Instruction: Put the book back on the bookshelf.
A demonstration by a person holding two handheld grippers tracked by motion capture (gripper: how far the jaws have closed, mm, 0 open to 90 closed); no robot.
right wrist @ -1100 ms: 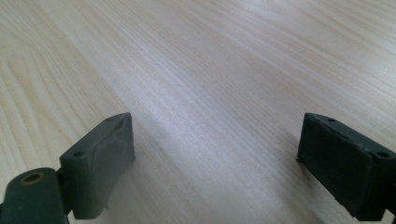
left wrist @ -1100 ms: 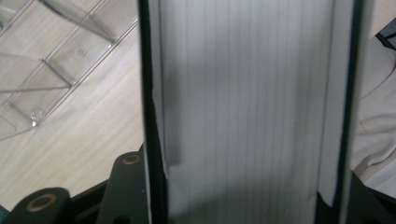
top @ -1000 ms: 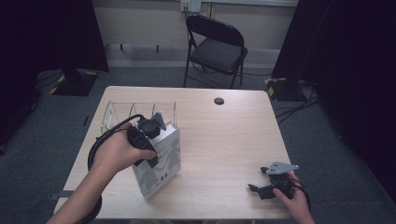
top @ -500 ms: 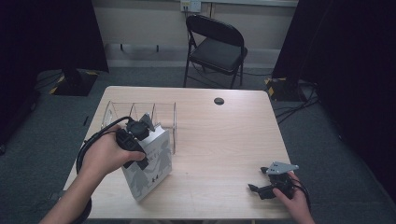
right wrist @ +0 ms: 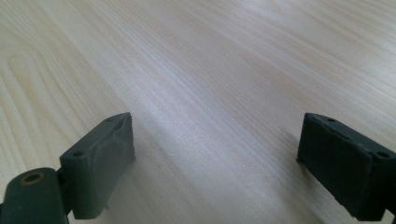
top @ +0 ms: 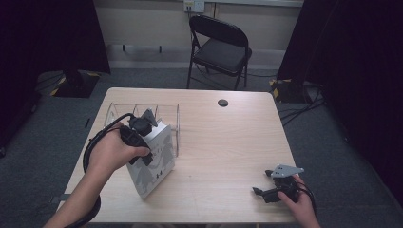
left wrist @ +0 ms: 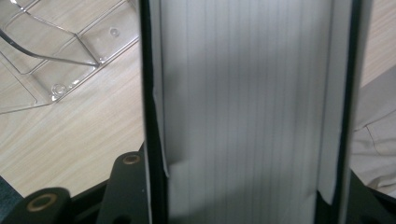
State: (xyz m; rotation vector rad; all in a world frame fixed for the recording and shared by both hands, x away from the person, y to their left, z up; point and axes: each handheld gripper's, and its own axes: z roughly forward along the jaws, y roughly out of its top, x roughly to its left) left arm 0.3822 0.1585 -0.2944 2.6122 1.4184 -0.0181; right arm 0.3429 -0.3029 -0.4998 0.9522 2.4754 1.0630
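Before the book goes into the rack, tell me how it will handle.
The book looks thick and hardbound, so probably stiff and fairly heavy. The left gripper clamps it at the top edge, so it may swing or slip. Stood on its narrow edge, it could tip over.

Count on inspection: one table [top: 228, 156]. One book [top: 154, 164], at 9 o'clock from table centre. One clear rack [top: 142, 114], at 12 o'clock from the book. One small dark disc [top: 222, 102], at the table's 12 o'clock edge. One folding chair [top: 221, 47] beyond it. Two grippers: left gripper [top: 140, 126], right gripper [top: 266, 190].
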